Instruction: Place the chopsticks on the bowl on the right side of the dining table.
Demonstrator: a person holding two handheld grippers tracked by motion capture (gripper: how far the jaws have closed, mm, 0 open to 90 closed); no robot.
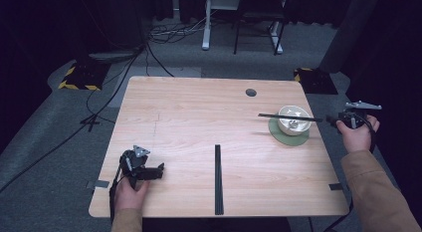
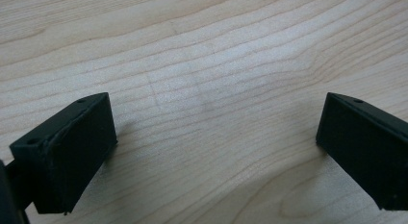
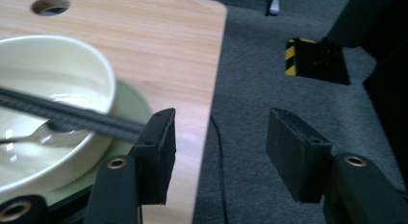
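The white bowl (image 1: 293, 119) sits on a green round mat (image 1: 288, 134) near the right edge of the bench (image 1: 199, 112), toward the far right corner. A black chopstick (image 1: 290, 117) lies across the bowl's rim, running roughly parallel to the far edge; its right end points at the right tongs (image 1: 332, 120). A metal spoon (image 3: 26, 135) rests inside the bowl.

Right tongs: held just off the right edge of the bench, beside the bowl. In the right gripper view the two jaws stand apart with nothing between them; the chopstick (image 3: 67, 116) passes outside one jaw, close against it, and is not clamped. Whether it touches that jaw cannot be told.

Left tongs (image 1: 158, 171): held near the near left corner, low over the bare bench. In the left gripper view the jaws stand wide apart with only wood grain between them.

A pair of black chopsticks (image 1: 218, 179) lies at the middle of the near edge, pointing toward the far edge, well apart from both tongs. A round cable hole (image 1: 251, 92) sits near the far edge.
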